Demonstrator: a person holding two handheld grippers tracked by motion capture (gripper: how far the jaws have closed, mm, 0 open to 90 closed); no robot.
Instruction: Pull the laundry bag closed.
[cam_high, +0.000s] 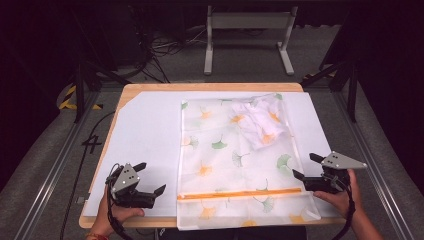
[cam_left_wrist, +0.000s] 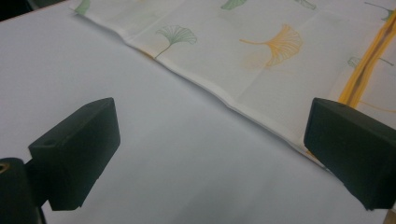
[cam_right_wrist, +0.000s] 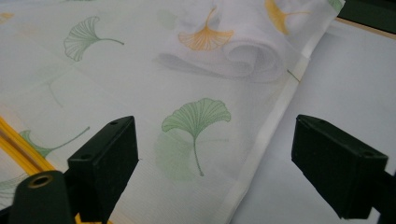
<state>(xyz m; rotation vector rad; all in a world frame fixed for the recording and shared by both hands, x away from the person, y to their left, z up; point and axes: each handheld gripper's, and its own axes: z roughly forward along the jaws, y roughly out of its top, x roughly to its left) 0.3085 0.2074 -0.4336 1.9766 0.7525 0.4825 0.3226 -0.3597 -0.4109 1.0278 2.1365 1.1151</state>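
Leaf-print bag (cam_high: 235, 155) flat on white sheet (cam_high: 145, 130), left gripper (cam_high: 150, 178) and right gripper (cam_high: 304, 166) both apart, just outside its side edges

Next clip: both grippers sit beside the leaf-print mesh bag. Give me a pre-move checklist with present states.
1. Left gripper jaws open, nothing between them: ok.
2. Right gripper jaws open, nothing between them: ok.
3. Mesh bag lying flat on the white mat: ok, apart from the bulge at the far right.
4. Orange zipper fully closed: cannot tell.
5. White cloth bunched inside the bag: ok.
6. Bag wholly on the table: not ok, its near edge hangs over the front.
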